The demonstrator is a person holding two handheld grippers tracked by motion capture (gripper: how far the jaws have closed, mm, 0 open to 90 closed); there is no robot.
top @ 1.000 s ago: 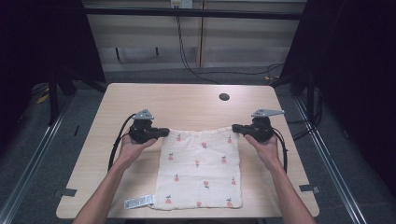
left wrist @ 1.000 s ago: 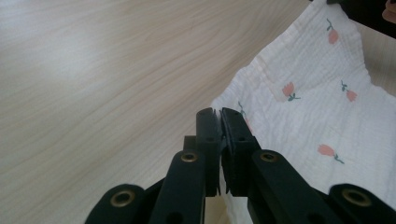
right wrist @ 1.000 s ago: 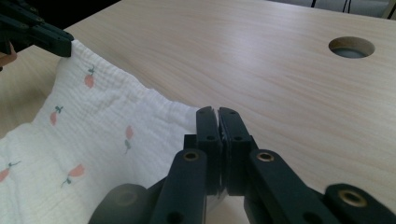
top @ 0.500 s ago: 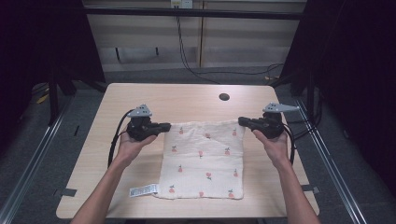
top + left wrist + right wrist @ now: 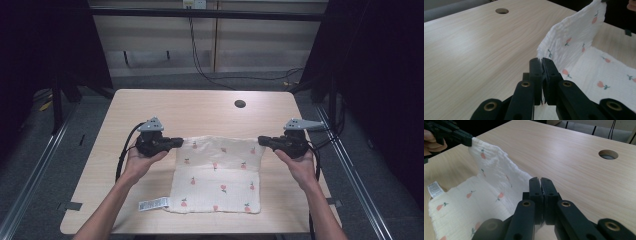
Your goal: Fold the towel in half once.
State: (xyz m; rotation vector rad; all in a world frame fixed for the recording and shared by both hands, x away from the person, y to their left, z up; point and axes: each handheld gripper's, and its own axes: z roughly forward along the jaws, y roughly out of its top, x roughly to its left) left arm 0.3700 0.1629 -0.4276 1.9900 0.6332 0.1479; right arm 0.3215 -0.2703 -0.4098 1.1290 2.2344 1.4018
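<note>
A white cloth (image 5: 217,177) printed with small red flowers lies on the wooden table (image 5: 200,110). Its far edge is lifted off the surface and stretched between both grippers. My left gripper (image 5: 177,142) is shut on the cloth's far left corner; in the left gripper view the jaws (image 5: 542,67) pinch the fabric and the cloth (image 5: 574,42) rises away to the right. My right gripper (image 5: 261,141) is shut on the far right corner; the right gripper view has its jaws (image 5: 540,186) closed on the cloth (image 5: 494,170), with the other gripper (image 5: 451,133) at the far corner.
A white care label (image 5: 153,203) sticks out at the cloth's near left corner. A round cable hole (image 5: 240,104) sits in the table's far right part. Metal rails run along the floor on both sides. Dark curtains stand left and right.
Both grippers have risen and moved apart, pulling the cloth's far edge up off the table and taut. The cloth's near part has slid slightly toward the far side.
</note>
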